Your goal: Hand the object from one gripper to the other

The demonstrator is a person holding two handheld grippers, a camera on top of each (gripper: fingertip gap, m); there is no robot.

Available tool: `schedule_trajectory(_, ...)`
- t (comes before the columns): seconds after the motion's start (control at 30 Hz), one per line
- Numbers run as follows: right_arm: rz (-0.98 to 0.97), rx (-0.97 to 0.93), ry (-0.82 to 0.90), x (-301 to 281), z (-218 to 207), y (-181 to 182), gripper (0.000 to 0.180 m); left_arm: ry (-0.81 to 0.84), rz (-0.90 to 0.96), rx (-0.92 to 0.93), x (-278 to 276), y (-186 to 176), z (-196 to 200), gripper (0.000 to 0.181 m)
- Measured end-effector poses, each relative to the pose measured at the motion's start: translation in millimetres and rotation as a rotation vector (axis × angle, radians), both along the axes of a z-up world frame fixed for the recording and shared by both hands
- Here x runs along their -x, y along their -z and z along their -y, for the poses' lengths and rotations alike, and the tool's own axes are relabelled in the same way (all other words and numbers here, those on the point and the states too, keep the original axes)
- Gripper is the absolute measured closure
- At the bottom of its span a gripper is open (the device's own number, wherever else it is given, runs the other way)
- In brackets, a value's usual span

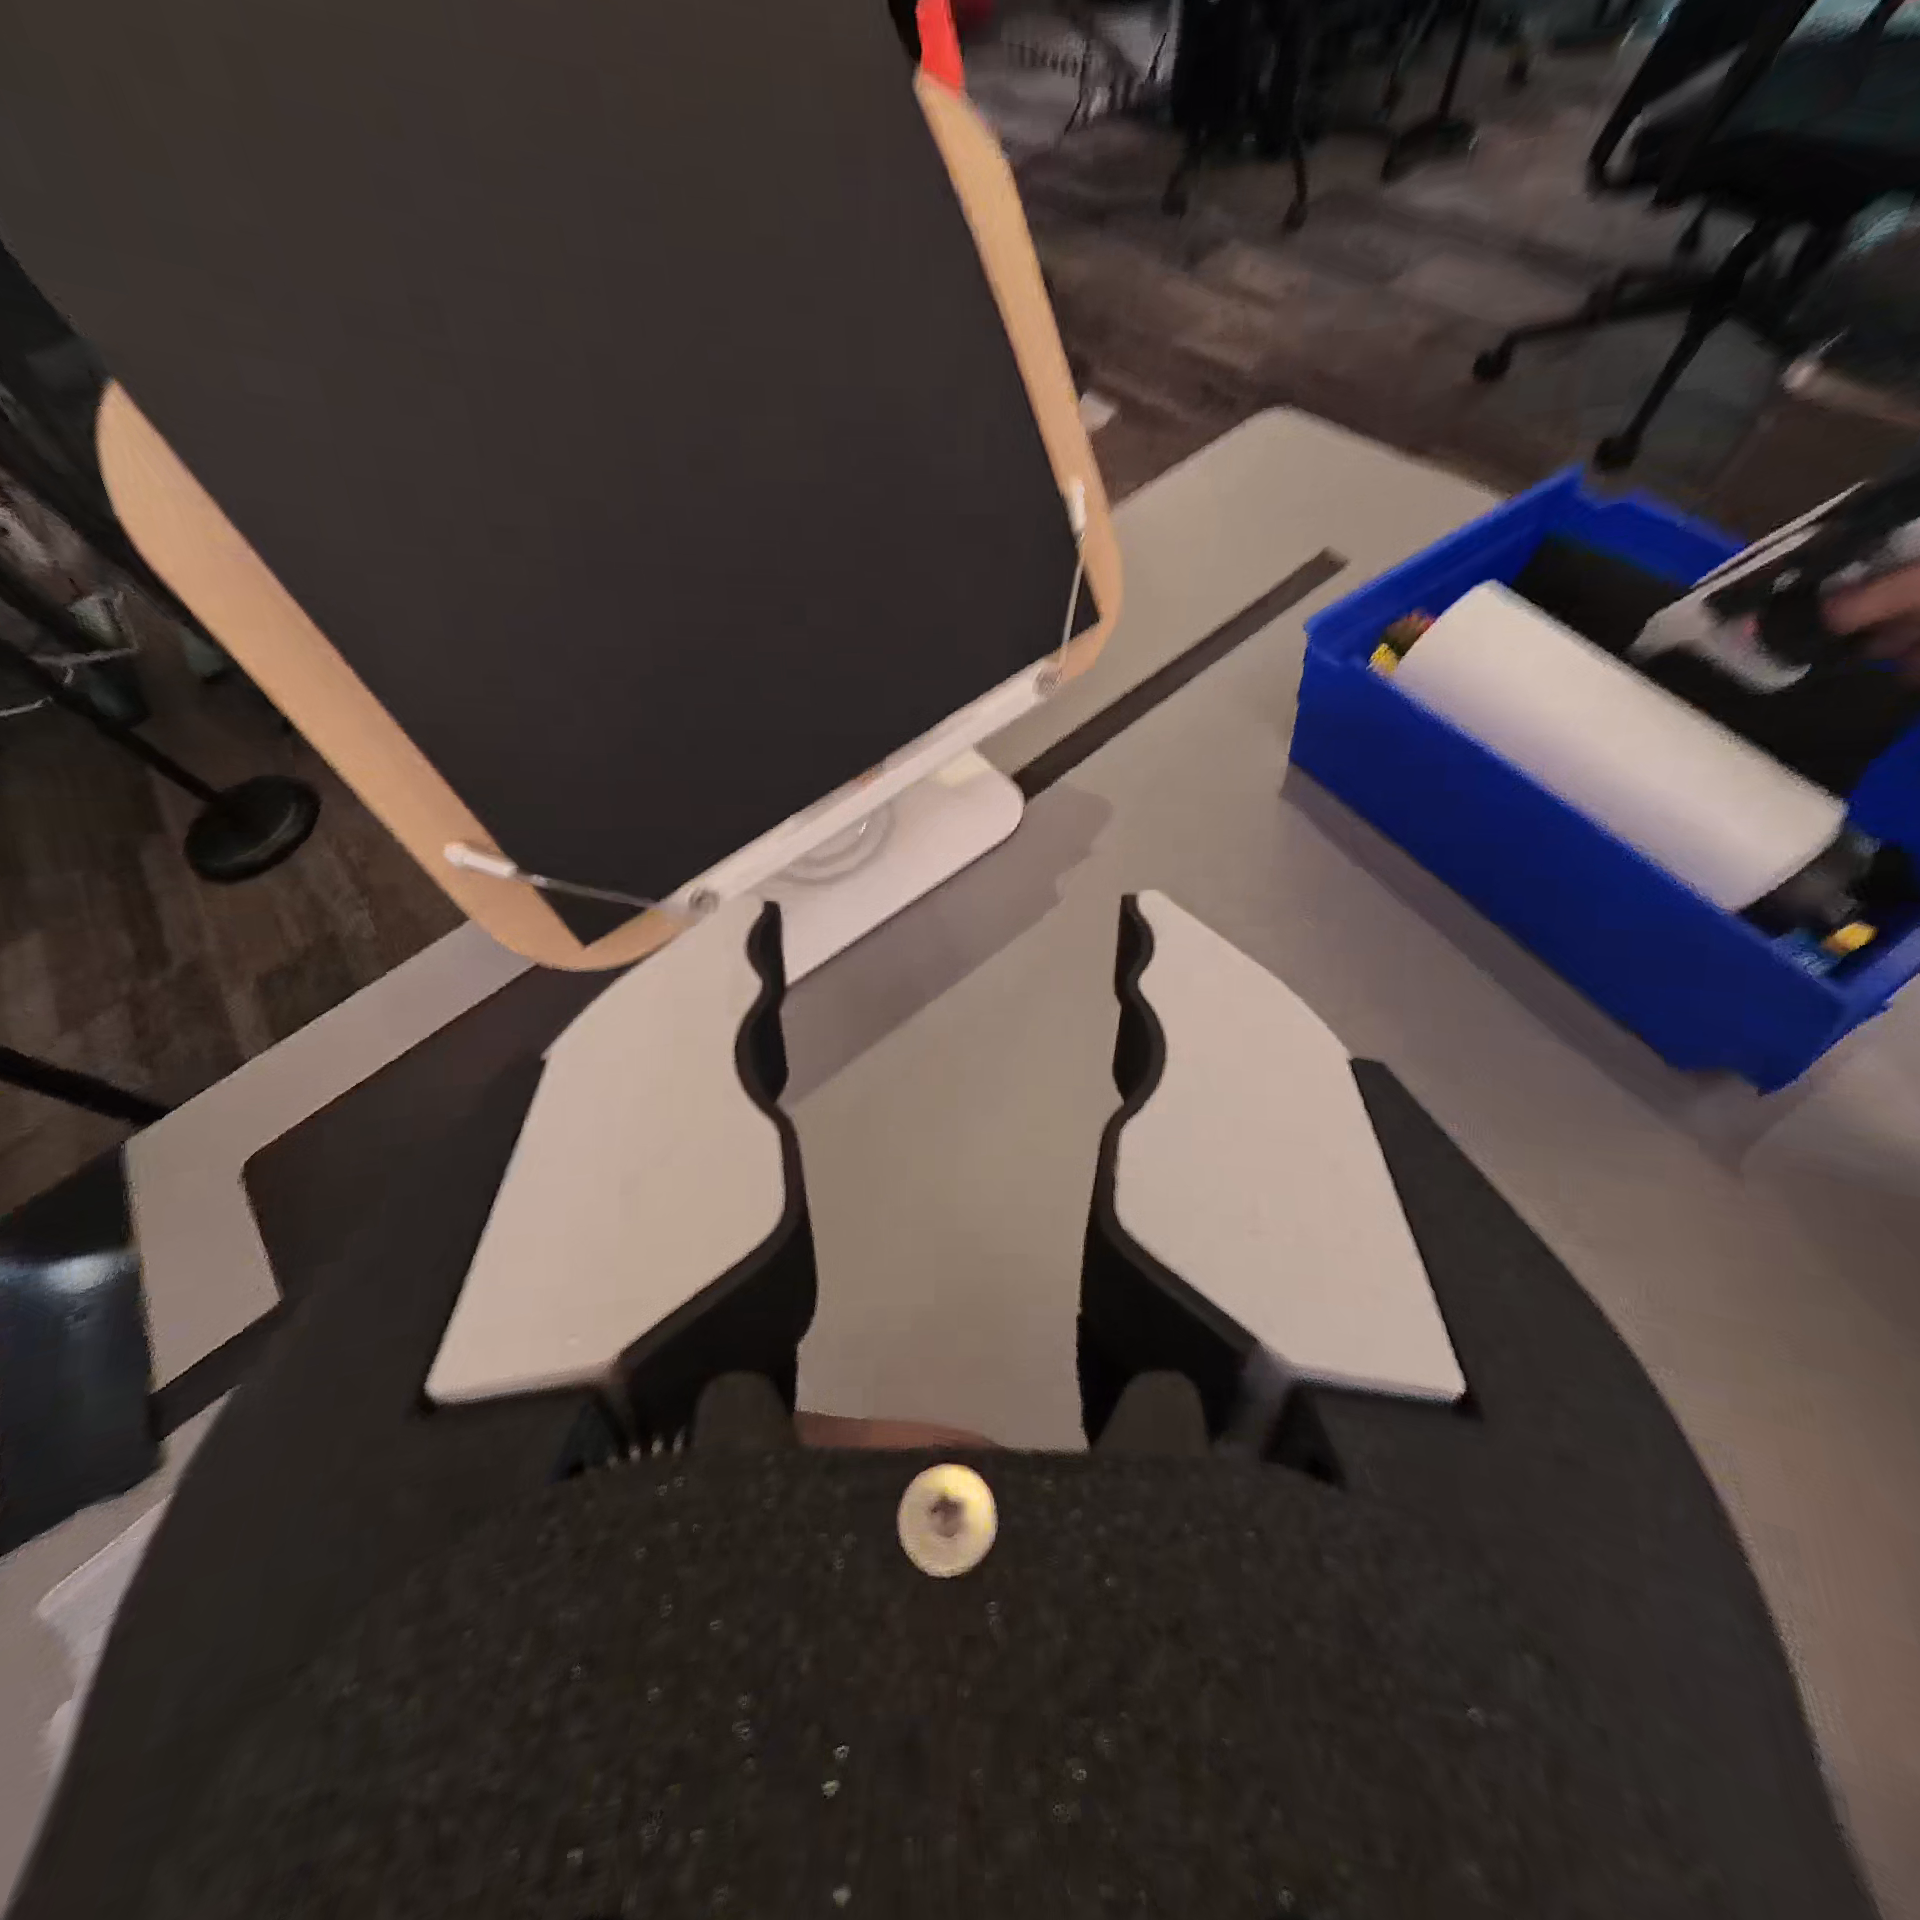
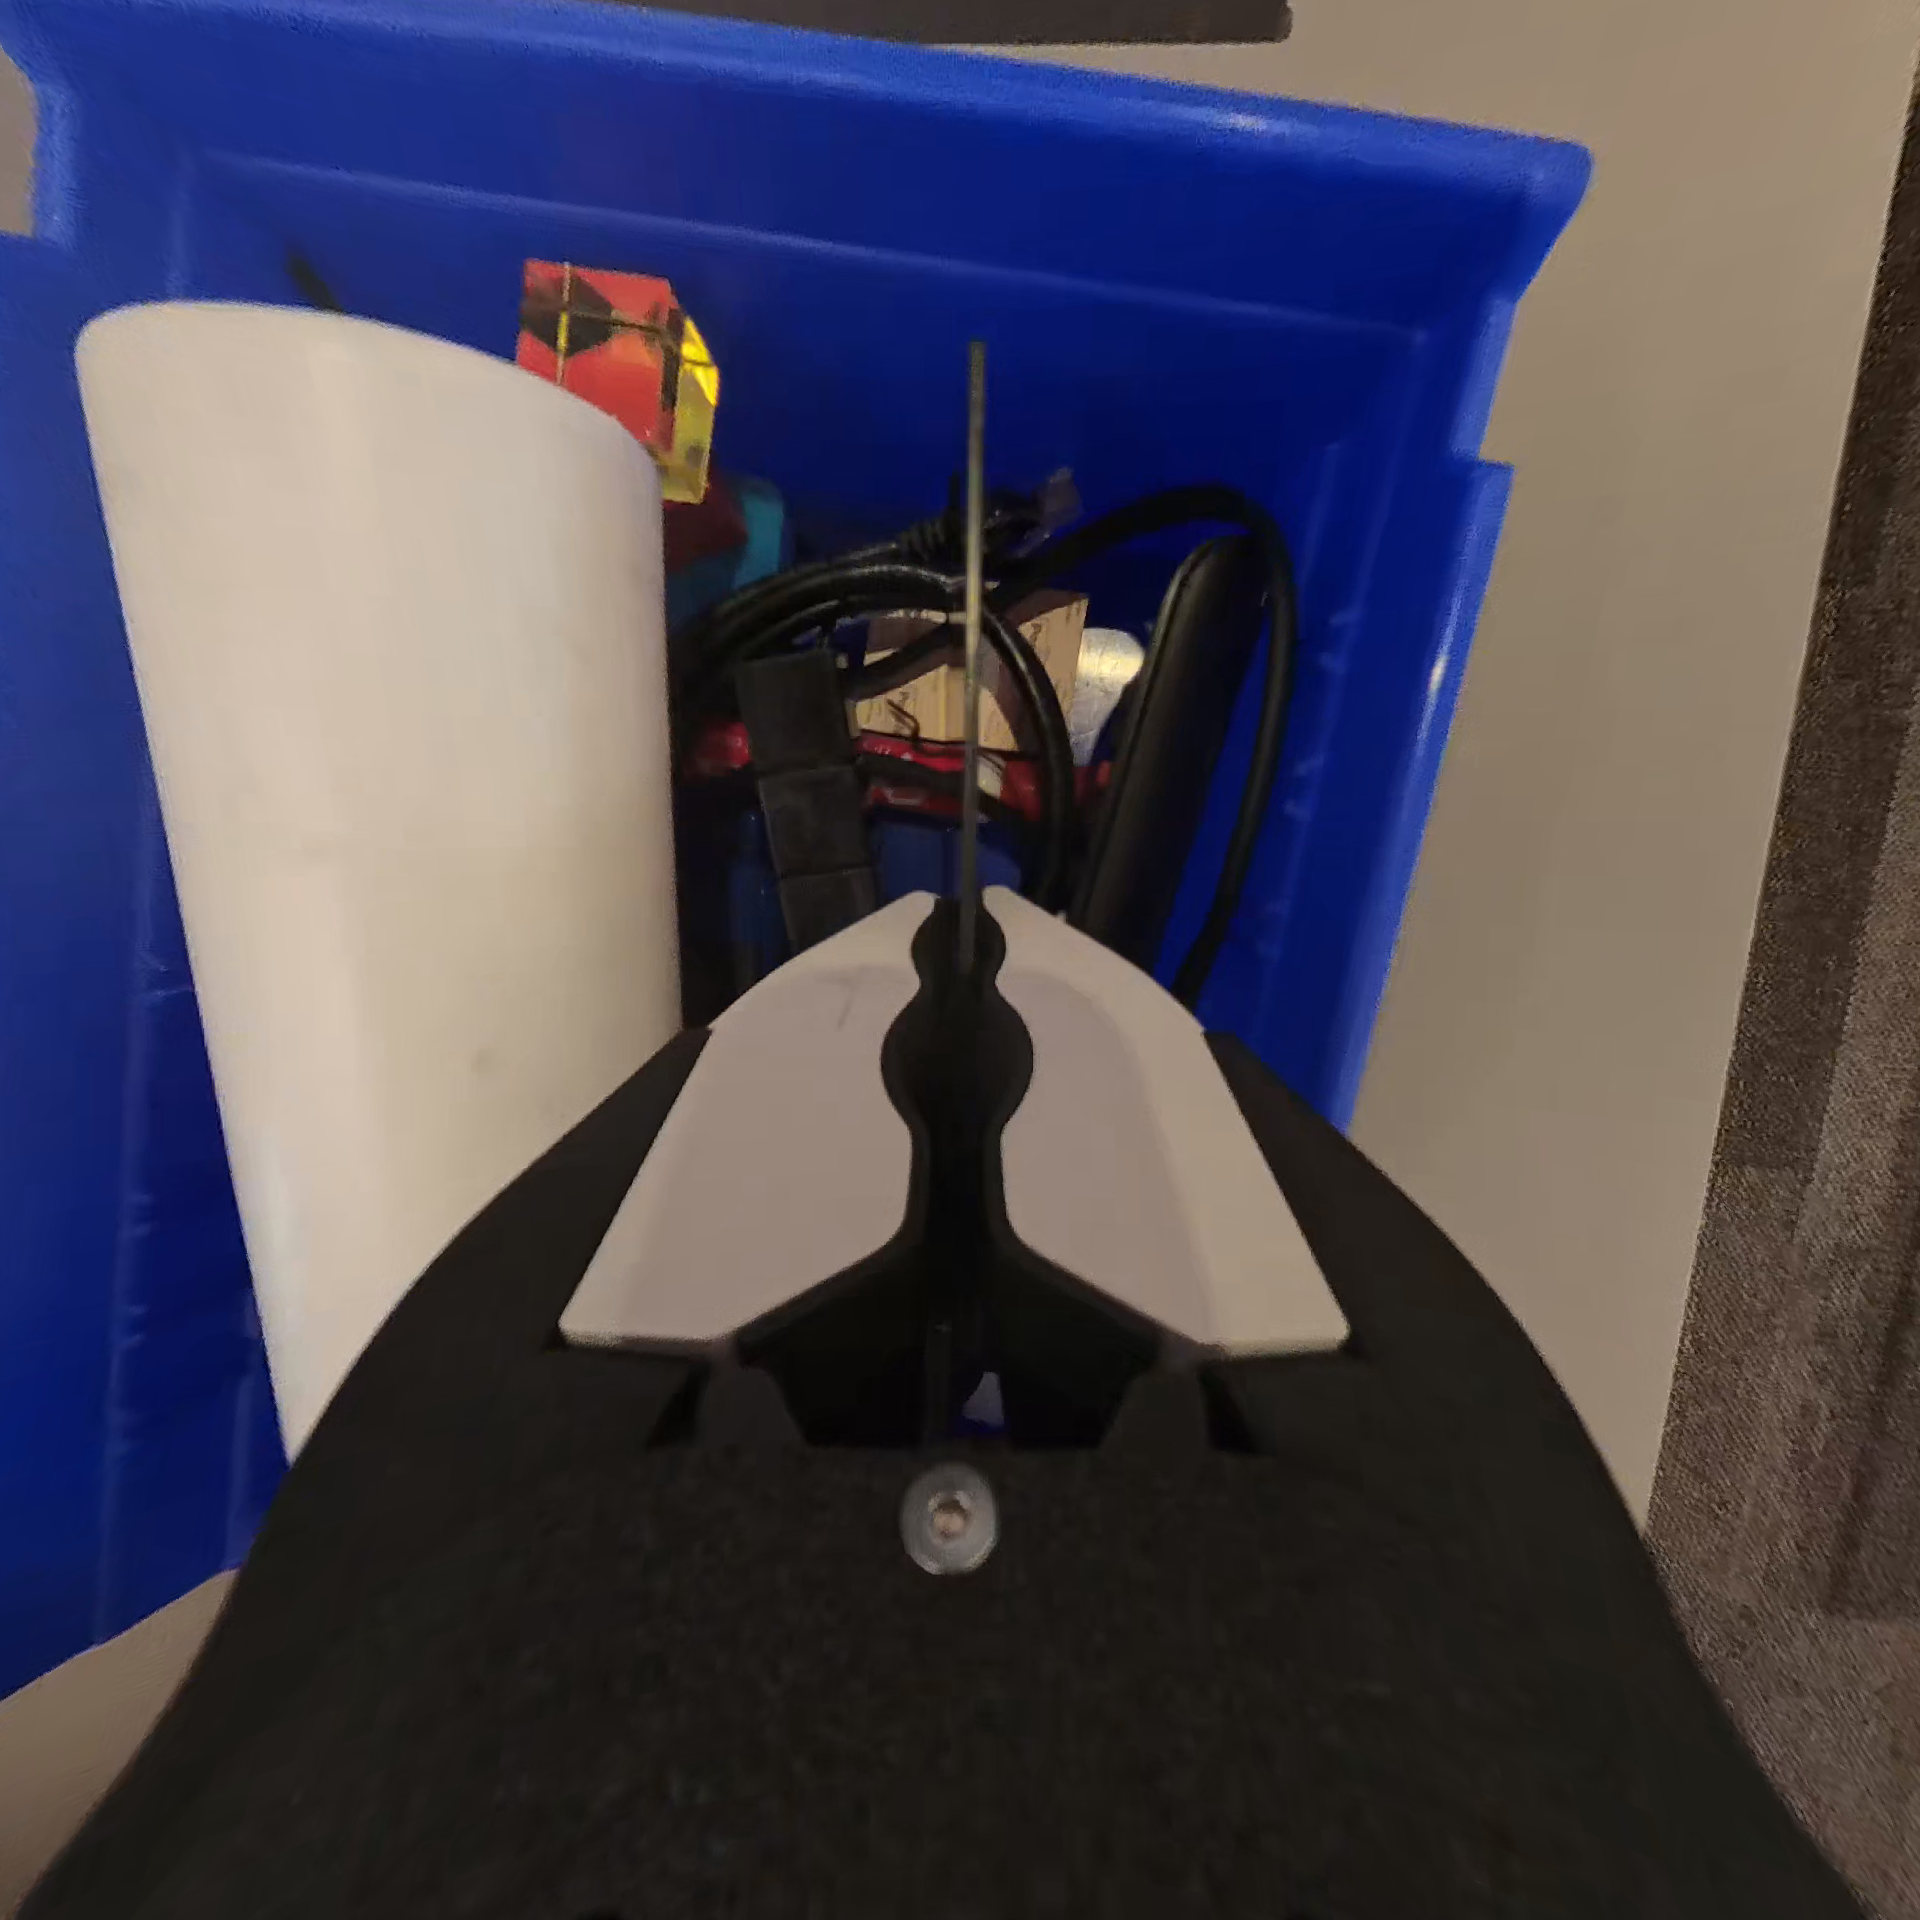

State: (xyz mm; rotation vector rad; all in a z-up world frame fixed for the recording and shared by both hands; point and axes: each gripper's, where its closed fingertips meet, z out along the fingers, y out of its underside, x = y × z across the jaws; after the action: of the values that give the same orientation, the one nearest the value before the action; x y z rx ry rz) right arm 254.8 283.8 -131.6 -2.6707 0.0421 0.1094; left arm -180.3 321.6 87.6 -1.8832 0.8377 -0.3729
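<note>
Your right gripper (image 2: 961,935) is clamped on a thin, dark, flat object (image 2: 975,623) seen edge-on, projecting forward above the blue plastic bin (image 2: 1434,582). Inside the bin lie a white cylindrical roll (image 2: 395,748), a translucent red-yellow cube (image 2: 623,364) and a tangle of black cable (image 2: 1039,665); deeper contents are hard to identify. Your left gripper (image 1: 945,935) holds nothing, fingers spread, over the grey table (image 1: 1195,935). Ahead stands a dark panel with a tan rim (image 1: 520,416), cut off at the top.

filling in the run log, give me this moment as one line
left gripper: open, empty, over table | right gripper: shut on thin dark strip, over blue bin | handover: not yet done
</note>
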Motion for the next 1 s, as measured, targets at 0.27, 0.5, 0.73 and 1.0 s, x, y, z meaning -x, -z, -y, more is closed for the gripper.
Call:
schedule_trajectory(0.27, 0.072, -0.374, 0.023, 7.2, 35.8, -139.6, 0.131, -0.13, -0.209, 0.121, 72.0, 20.3, 31.4, 0.126)
schedule_trajectory(0.5, 0.329, -1.121, -0.056, 51.6, 156.8, -351.2, 0.15, -0.405, 0.215, 0.021, 188.3, 54.0, 104.4, 0.122)
schedule_trajectory(0.73, -0.102, -1.017, -0.232, 149.3, 184.3, -221.0, 0.145, -0.643, 0.396, 0.103, 230.5, 180.8, 207.1, 0.119)
schedule_trajectory(1.0, -0.096, -0.844, 0.084, 109.2, 189.2, -36.1, 0.132, -0.517, 0.235, 0.059, 186.1, 197.5, 227.6, 0.114)
